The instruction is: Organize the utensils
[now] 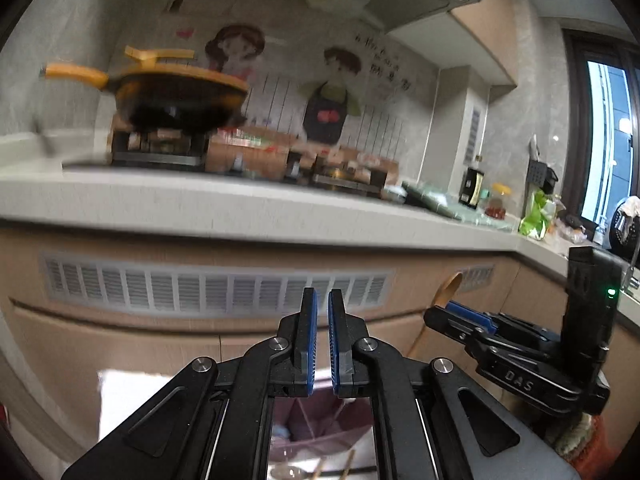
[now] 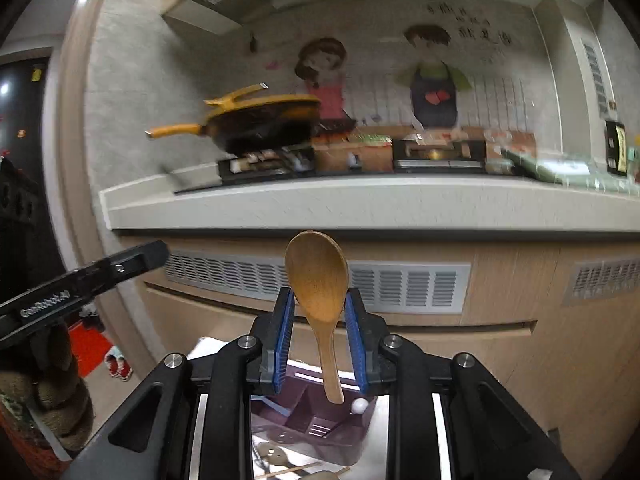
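A wooden spoon (image 2: 318, 280) stands bowl-up between the blue pads of my right gripper (image 2: 320, 296), which is shut on the lower part of its bowl; the handle hangs down behind the jaws. Below it sits a purple compartmented utensil holder (image 2: 312, 424) with a white ball at its rim. My left gripper (image 1: 323, 296) is shut with nothing between its pads. In the left wrist view, the right gripper (image 1: 442, 312) is off to the right, and the spoon's bowl (image 1: 450, 290) sticks up past it. The left gripper (image 2: 148, 256) shows at the left edge of the right wrist view.
Ahead runs a grey kitchen counter (image 2: 360, 204) over beige cabinets with vent grilles (image 2: 400, 284). A yellow-handled wok (image 2: 260, 124) sits on the stove. Jars and bags (image 1: 532, 208) crowd the counter's right end. Slippers (image 2: 118, 364) lie on the floor at the left.
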`<act>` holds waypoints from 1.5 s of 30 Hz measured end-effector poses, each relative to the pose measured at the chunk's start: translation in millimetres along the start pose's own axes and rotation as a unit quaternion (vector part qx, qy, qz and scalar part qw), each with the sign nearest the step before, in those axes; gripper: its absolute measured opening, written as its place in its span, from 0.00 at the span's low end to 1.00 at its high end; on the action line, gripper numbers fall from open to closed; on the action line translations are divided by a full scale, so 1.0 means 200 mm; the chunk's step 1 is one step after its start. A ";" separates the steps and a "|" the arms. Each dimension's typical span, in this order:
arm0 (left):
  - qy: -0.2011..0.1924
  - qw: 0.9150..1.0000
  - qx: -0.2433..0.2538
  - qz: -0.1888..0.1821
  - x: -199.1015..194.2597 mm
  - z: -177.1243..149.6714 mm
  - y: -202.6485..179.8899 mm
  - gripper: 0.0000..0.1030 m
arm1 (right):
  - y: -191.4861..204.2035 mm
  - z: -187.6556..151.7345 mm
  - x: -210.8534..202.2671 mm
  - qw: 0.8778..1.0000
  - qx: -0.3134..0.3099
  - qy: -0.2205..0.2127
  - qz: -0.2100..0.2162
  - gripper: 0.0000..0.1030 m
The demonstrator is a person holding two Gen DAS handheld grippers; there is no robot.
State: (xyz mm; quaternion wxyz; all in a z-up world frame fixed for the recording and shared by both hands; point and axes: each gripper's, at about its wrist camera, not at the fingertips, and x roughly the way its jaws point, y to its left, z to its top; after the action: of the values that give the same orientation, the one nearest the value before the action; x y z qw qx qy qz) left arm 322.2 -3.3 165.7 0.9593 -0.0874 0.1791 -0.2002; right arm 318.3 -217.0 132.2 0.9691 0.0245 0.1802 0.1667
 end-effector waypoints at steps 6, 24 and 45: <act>0.130 0.991 0.027 -0.033 0.16 -0.38 0.10 0.08 | -0.03 -0.19 0.09 0.999 -0.005 0.046 0.004 0.23; 0.357 0.929 0.098 0.002 0.66 -1.08 0.05 0.21 | -0.05 -0.57 -0.04 0.995 0.017 0.093 0.015 0.23; 0.223 0.974 -0.033 0.008 0.24 -0.98 0.09 0.05 | -0.08 -0.79 -0.02 0.990 0.064 0.123 0.019 0.07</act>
State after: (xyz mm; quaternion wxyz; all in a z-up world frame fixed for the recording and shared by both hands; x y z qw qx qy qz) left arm 295.2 -26.0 -33.4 0.8932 -0.0704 0.3959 -0.2013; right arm 262.9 -236.5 -16.3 0.9327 0.0690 0.3077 0.1751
